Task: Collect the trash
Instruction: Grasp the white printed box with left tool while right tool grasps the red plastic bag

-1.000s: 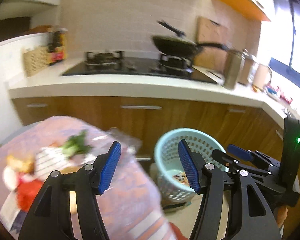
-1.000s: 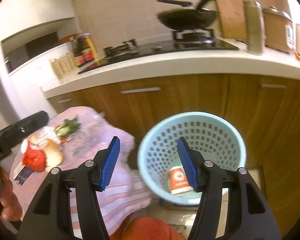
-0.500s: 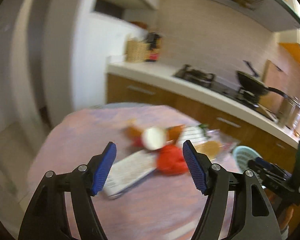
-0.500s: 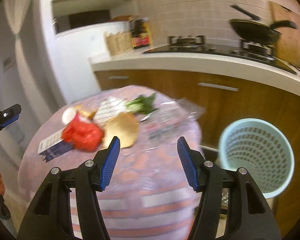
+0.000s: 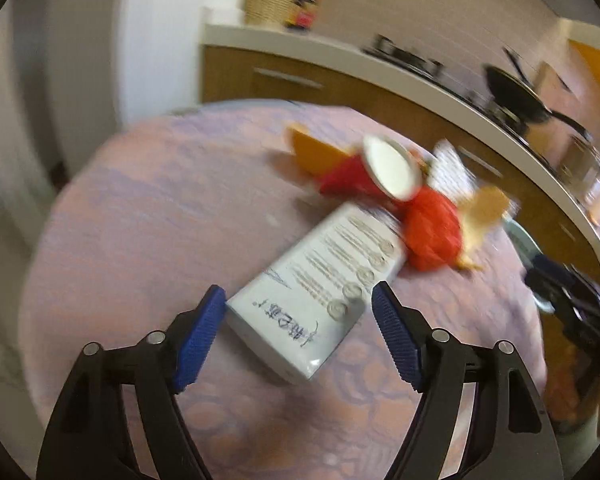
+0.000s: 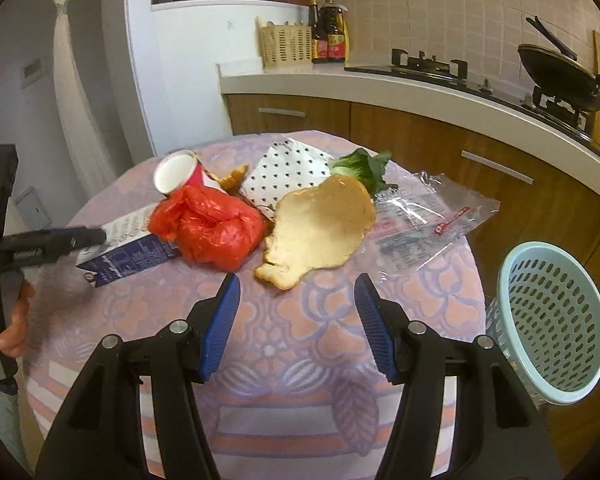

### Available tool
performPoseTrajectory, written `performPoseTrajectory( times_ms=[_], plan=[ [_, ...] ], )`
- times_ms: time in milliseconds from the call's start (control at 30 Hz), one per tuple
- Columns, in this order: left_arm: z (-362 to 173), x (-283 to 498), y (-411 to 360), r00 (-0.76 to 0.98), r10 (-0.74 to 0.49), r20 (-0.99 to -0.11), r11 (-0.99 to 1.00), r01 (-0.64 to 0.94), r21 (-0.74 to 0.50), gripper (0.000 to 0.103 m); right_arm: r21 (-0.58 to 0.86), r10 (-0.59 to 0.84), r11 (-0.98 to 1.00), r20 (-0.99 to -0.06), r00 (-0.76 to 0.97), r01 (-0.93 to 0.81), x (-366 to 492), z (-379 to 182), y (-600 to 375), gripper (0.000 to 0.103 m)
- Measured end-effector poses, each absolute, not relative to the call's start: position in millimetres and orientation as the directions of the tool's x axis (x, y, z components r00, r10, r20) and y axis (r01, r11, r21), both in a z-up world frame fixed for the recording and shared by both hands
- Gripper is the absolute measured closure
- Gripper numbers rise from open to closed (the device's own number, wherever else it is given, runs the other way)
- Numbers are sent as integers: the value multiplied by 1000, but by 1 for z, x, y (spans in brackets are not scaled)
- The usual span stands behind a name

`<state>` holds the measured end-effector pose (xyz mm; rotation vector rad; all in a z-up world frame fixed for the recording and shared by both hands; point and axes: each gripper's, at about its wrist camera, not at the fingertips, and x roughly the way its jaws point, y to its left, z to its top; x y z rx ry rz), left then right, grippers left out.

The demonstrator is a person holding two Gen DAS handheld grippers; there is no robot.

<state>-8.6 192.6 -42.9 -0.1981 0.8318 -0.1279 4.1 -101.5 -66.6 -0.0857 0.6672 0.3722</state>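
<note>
Trash lies on a round table with a pink patterned cloth [image 6: 300, 332]. A white and blue carton [image 5: 320, 292] [image 6: 128, 246] lies flat; my left gripper [image 5: 298, 320] is open with its near end between the jaws. Beside it are a red plastic bag [image 6: 212, 232] [image 5: 432, 232], a red paper cup [image 6: 178, 172] [image 5: 388, 168], a flat tan peel [image 6: 320, 228], a dotted white paper [image 6: 288, 172], a green leaf [image 6: 364, 166] and a clear wrapper [image 6: 428, 216]. My right gripper [image 6: 298, 320] is open and empty, just short of the peel.
A pale blue perforated bin [image 6: 548, 332] stands on the floor right of the table. Behind runs a kitchen counter [image 6: 420, 88] with wooden cabinets, a stove, a black pan [image 6: 556, 68], bottles and a woven basket [image 6: 284, 46]. A white wall stands at left.
Both grippers swung from the bin to the table. The left gripper came down close over the carton. The right gripper moved nearer the peel and the red bag.
</note>
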Motion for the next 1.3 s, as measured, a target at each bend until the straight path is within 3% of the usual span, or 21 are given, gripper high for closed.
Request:
performPoseTrajectory(
  times_ms=[167,367,533,600,667,1033,1100,1300],
  plan=[
    [-39,-32,157,609,-283,-741,959,195,-206,29,50,295,939,-630,719,-341,11,-71,-108,47],
    [-38,-19,140,641,-115,-758,991,129,-41,29,43,297,936,-626,721,-348,16,-72,-108,47],
    [-44,7,125,623,-111,-774,989,145,-25,30,56,323,927,-621,714,-370,23,-64,-108,47],
    [-49,9,115,618,-74,-782,990,138,15,46,59,351,912,-622,700,-405,27,-59,-101,44],
    [-49,7,112,627,-54,-777,992,125,32,51,49,367,900,-621,692,-433,30,-54,-90,44],
    [-40,-57,148,660,-65,-749,998,24,-65,52,36,433,837,-654,621,-546,55,-55,-23,43],
    [-38,-60,159,670,-55,-740,997,-6,-80,52,42,441,829,-662,606,-557,61,-58,-13,33],
    [-34,-63,170,696,-61,-715,993,-33,-117,52,-8,362,839,-738,569,-545,76,-83,13,33]
  ],
)
